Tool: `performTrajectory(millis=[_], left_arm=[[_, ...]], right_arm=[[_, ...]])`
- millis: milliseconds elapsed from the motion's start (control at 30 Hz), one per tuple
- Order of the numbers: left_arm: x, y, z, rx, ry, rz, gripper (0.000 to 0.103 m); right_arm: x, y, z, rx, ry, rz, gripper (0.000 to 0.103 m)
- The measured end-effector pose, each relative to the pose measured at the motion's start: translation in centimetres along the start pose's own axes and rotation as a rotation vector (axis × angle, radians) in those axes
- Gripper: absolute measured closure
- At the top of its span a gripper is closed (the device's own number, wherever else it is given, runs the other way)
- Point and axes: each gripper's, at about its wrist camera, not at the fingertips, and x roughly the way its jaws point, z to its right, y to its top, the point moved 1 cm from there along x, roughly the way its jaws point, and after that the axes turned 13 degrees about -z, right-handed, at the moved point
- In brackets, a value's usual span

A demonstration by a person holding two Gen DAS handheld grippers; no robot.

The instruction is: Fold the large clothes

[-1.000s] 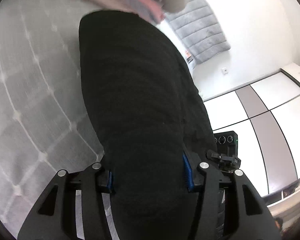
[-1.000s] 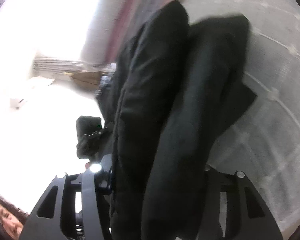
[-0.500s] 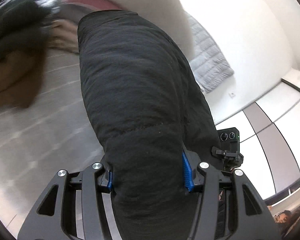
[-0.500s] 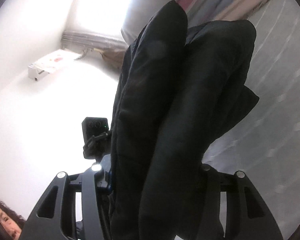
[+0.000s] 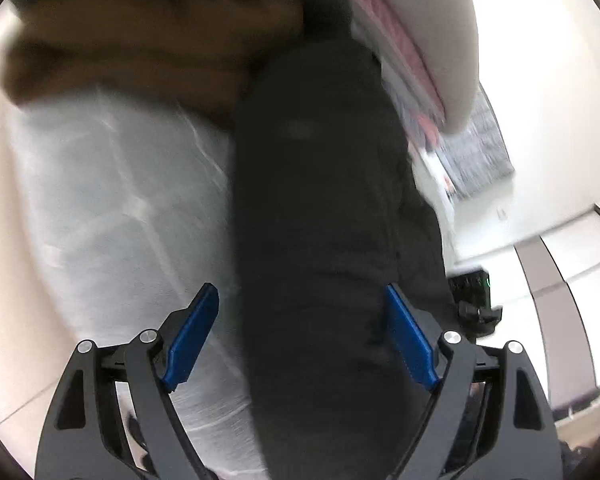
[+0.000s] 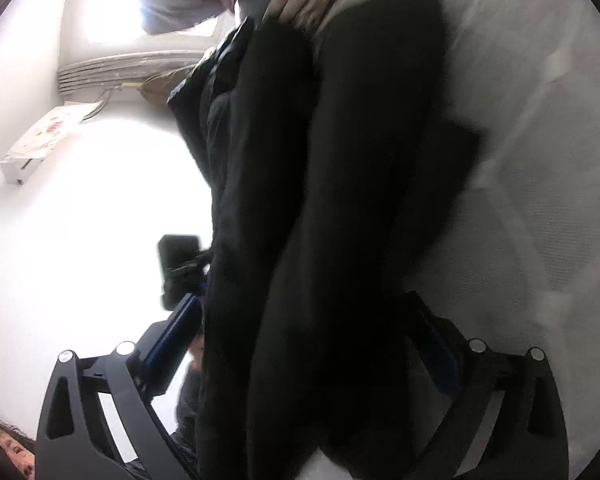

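The quilted grey-white mattress (image 5: 112,208) fills the ground ahead of both tools, to the left of the left gripper and to the right of the right gripper. A black padded garment (image 5: 328,240) runs lengthwise straight ahead of each tool, lying between the fingers in both views. In the right wrist view it shows as two thick rolls side by side, which suggests it is already doubled at least once; motion blur prevents a firm count of layers. A brown garment (image 5: 140,48) lies beyond the left tool, far ahead and to the left, apparently untouched.

The left gripper (image 5: 302,344) stands wide, its blue pads (image 5: 192,336) clear of the cloth on the left side; it holds nothing. The right gripper (image 6: 312,336) is likewise spread, the garment bulk resting between the fingers without visible clamping.

Judgement: the black piece appears folded and released onto the mattress. Remaining work: squaring it up, then the brown garment.
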Motion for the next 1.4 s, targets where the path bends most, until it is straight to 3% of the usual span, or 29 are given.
performTrajectory(millis=[33,100,133,200,233,267,300,333,467,533,600,667,767,967,1133,1400], left_arm=[[-2.4,-0.7,0.3,-0.01,0.106,0.08,0.023],[-5.3,-2.8,1.8,-0.001,0.193,0.161,0.023],[-6.6,-4.2,3.1,0.008,0.271,0.207,0.022],[-8.5,-6.2,5.0,0.031,0.405,0.245,0.017],[-8.7,-6.9,6.2,0.048,0.463,0.26,0.016],[-8.5,-6.2,7.1,0.061,0.503,0.265,0.016],[-7.9,-7.8,8.5,0.073,0.529,0.262,0.016],[-8.1,-8.1,8.2,0.079,0.528,0.252,0.015],[-6.8,-12.0,9.9,0.085,0.525,0.253,0.015],[-6.3,-13.9,11.3,0.083,0.533,0.259,0.015],[-5.1,-14.9,12.2,0.077,0.528,0.221,0.015],[-4.6,-15.9,13.2,0.08,0.539,0.2,0.015],[-3.6,-16.9,14.2,0.102,0.587,0.164,0.012],[-2.8,-16.7,14.8,0.091,0.679,0.099,0.01],[-3.1,-16.6,15.2,0.085,0.682,0.115,0.01],[-3.6,-17.1,15.6,0.096,0.694,0.128,0.01]], right_arm=[[-1.5,-0.4,0.0,0.001,-0.056,0.034,0.007],[-3.9,-2.1,-2.6,-0.068,-0.272,0.139,0.007],[-5.0,-2.7,-3.6,-0.1,-0.345,0.182,0.007],[-6.8,-4.9,-6.6,-0.182,-0.51,0.319,0.007],[-8.1,-6.7,-8.4,-0.241,-0.598,0.434,0.007],[-9.7,-8.8,-9.0,-0.277,-0.673,0.53,0.007],[-9.0,-9.9,-10.6,-0.297,-0.724,0.597,0.007],[-8.4,-11.6,-12.2,-0.307,-0.759,0.619,0.007],[-4.9,-17.1,-14.3,-0.305,-0.892,0.583,0.007],[-1.9,-18.3,-14.4,-0.289,-0.962,0.575,0.007],[-0.1,-17.0,-14.3,-0.254,-1.057,0.538,0.007],[2.3,-16.2,-14.2,-0.215,-1.142,0.437,0.007],[4.4,-16.4,-14.5,-0.205,-1.201,0.372,0.007],[5.2,-17.5,-15.9,-0.212,-1.186,0.393,0.007],[4.4,-18.1,-16.7,-0.17,-1.126,0.405,0.007],[4.7,-18.1,-17.5,-0.17,-1.126,0.426,0.007]])
